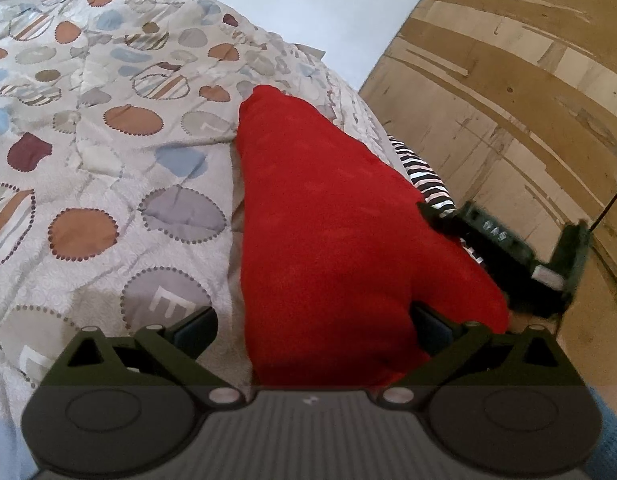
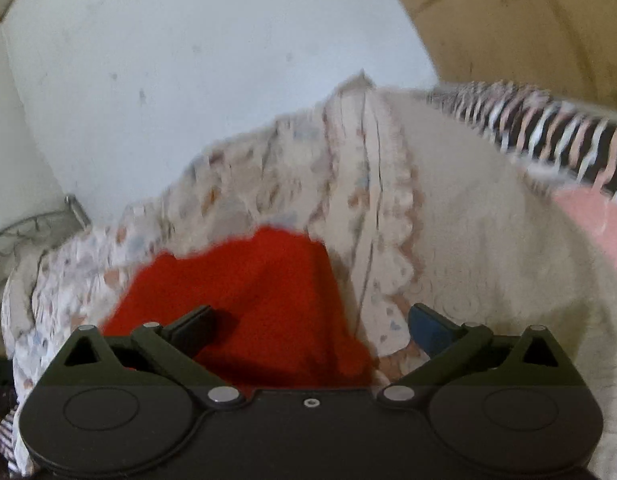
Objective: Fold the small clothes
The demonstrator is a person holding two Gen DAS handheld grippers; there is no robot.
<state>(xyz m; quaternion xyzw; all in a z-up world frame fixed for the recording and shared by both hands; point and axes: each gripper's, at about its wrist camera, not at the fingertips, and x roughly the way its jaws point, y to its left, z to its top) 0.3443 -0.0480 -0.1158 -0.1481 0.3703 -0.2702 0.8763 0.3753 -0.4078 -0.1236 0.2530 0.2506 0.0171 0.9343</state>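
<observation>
A red fleece garment [image 1: 328,232] lies lengthwise on the patterned bedspread [image 1: 108,140], folded into a long tapering shape. My left gripper [image 1: 312,332] is open, its jaws spread wide on either side of the garment's near end. The right gripper [image 1: 508,248] shows in the left wrist view at the garment's right edge. In the right wrist view, which is blurred, my right gripper [image 2: 308,328] is open over the near part of the red garment [image 2: 248,288].
A black-and-white striped cloth [image 1: 424,176] lies by the bed's right edge, beside the red garment; it shows in the right wrist view [image 2: 548,136] with a pink cloth [image 2: 596,224] near it. A wooden floor [image 1: 508,100] is right of the bed. A white wall [image 2: 188,80] stands behind.
</observation>
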